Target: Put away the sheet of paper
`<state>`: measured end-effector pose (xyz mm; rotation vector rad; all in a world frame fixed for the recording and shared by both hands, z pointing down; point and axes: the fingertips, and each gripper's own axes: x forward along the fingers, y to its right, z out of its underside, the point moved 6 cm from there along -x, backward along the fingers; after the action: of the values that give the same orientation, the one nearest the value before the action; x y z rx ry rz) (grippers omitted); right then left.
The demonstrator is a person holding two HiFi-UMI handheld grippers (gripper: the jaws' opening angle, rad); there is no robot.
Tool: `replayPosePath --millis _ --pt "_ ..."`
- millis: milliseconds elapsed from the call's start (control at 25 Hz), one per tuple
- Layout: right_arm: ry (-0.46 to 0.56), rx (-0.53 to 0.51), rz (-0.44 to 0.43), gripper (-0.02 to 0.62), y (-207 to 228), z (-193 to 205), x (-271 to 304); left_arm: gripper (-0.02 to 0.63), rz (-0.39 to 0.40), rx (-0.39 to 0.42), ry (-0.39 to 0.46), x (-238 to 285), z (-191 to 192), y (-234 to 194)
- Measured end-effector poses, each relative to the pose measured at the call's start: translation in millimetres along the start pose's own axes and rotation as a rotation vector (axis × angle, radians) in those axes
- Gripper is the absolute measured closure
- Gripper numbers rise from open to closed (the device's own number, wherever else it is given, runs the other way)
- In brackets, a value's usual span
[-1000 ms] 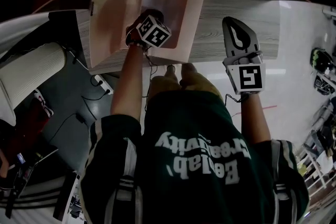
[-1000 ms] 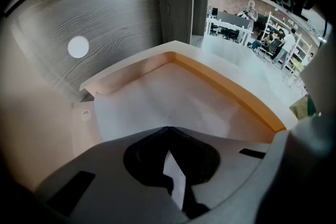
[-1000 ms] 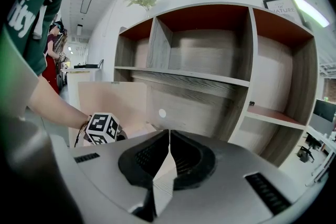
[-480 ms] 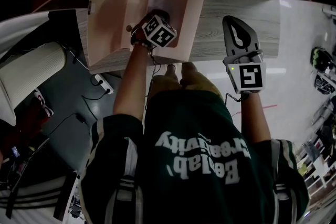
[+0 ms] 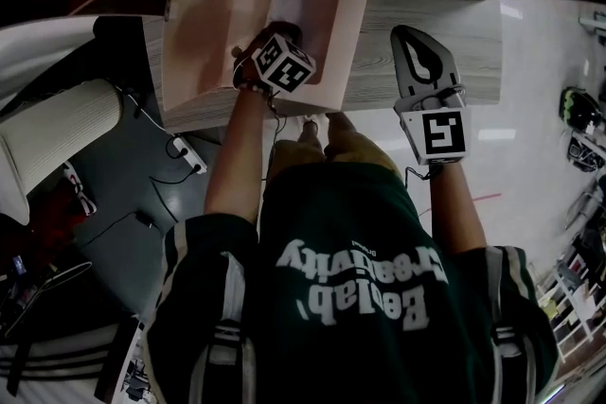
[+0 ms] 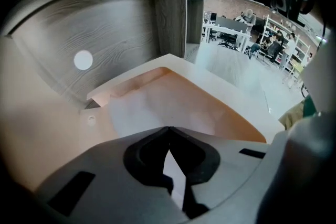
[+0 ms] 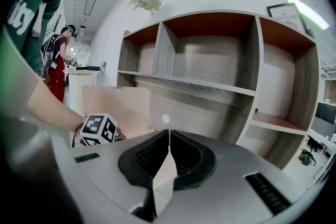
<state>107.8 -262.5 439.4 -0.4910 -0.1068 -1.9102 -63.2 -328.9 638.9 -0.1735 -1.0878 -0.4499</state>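
Grey wood top [image 5: 426, 14] held the open folder [image 5: 204, 24]. L gripper [image 6: 168, 128] was closed tight over the sheet [image 5: 308, 0], R gripper [image 5: 414, 41] closed, empty. I feared the sheet creasing w/ folder unpinned.

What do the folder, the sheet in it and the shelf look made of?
Folder: probably matte peach card; its flap stands stiffly open.
Sheet: thin whitish paper, slightly translucent by the look of it.
Shelf: grey board with streaked wood grain, matte, likely laminate rather than solid wood.

Left gripper [image 6: 168, 128] jaws were pressed together, tips at the white sheet [image 6: 152, 107] inside the open beige folder [image 6: 226, 110].
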Motion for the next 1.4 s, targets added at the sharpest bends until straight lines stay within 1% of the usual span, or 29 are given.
replayPosePath --millis 160,320,480,600,760,960,1120,1240,1360,1400 --pt "0.023 -0.012 0.003 0.558 -8.0 -13.1 -5.2 0.588 -0.032 -0.008 0.05 -30.2 -5.9 0.5" --pt "0.053 -0.021 0.007 0.558 -15.8 -28.4 -10.4 0.588 -0.08 -0.024 0.136 -71.3 -19.7 -0.4" --pt "0.087 -0.002 0.028 0.558 -24.2 -49.6 -17.8 0.588 -0.132 -0.059 0.212 -116.6 -29.6 -2.2" --pt "0.106 -0.005 0.047 0.558 -31.2 -60.7 -24.6 0.588 -0.164 -0.093 0.295 -151.5 -36.2 -3.4" --pt "0.132 -0.011 0.074 0.558 -41.2 -69.1 -38.9 0.588 -0.206 -0.101 0.406 -194.1 -43.0 1.5" --pt "0.151 0.026 0.097 0.558 -52.0 -77.5 -60.9 0.588 -0.243 -0.115 0.51 -237.8 -48.4 14.5" --pt "0.173 0.037 0.098 0.558 -54.1 -86.2 -79.0 0.588 -0.311 -0.14 0.557 -269.5 -49.5 25.4" --pt "0.192 0.033 0.093 0.558 -51.5 -92.5 -90.1 0.588 -0.358 -0.157 0.62 -291.6 -52.5 34.0" --pt "0.208 0.031 0.081 0.558 -47.2 -94.5 -102.3 0.588 -0.433 -0.122 0.661 -310.9 -59.4 48.0" --pt "0.213 0.031 0.074 0.558 -45.5 -93.7 -107.2 0.588 -0.447 -0.115 0.677 -316.2 -62.4 54.8"
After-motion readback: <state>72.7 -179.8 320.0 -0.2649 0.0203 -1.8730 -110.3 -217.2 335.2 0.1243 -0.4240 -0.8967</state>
